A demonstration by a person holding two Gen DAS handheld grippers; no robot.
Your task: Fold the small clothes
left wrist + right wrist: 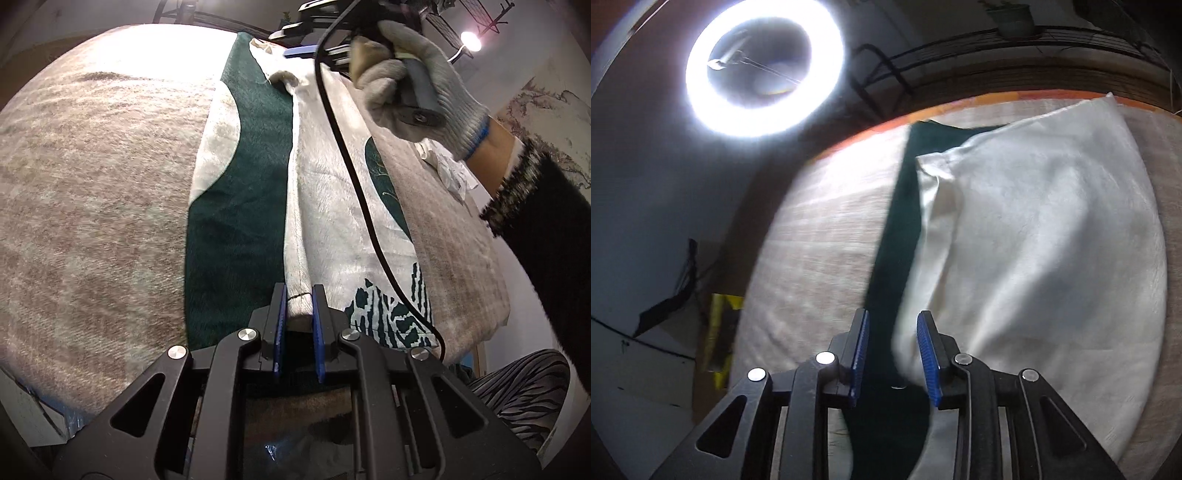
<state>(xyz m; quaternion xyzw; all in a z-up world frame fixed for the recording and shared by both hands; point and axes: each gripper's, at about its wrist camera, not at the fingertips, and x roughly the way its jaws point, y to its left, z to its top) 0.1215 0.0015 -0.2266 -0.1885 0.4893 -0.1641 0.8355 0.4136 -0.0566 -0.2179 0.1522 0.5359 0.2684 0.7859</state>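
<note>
at nine o'clock in the left wrist view the table [92,177] lies bare under its beige cover. at the centre the garment [328,192], green and white, is spread lengthwise toward twelve o'clock, with one long side already turned over so that the pale lining shows and a rolled crease runs down the middle. the left gripper [299,314] is clamped on the near end of that crease at six o'clock. at two o'clock a gloved hand [413,74] holds the other tool over the far end.

in the right wrist view a ring light [764,70] glares at eleven o'clock; the right gripper [892,354] stands parted, a pale corner of cloth between its pads [927,350] but not pinched.

i judge the first lengthwise fold under way: the second side and the crosswise folds remain.
</note>
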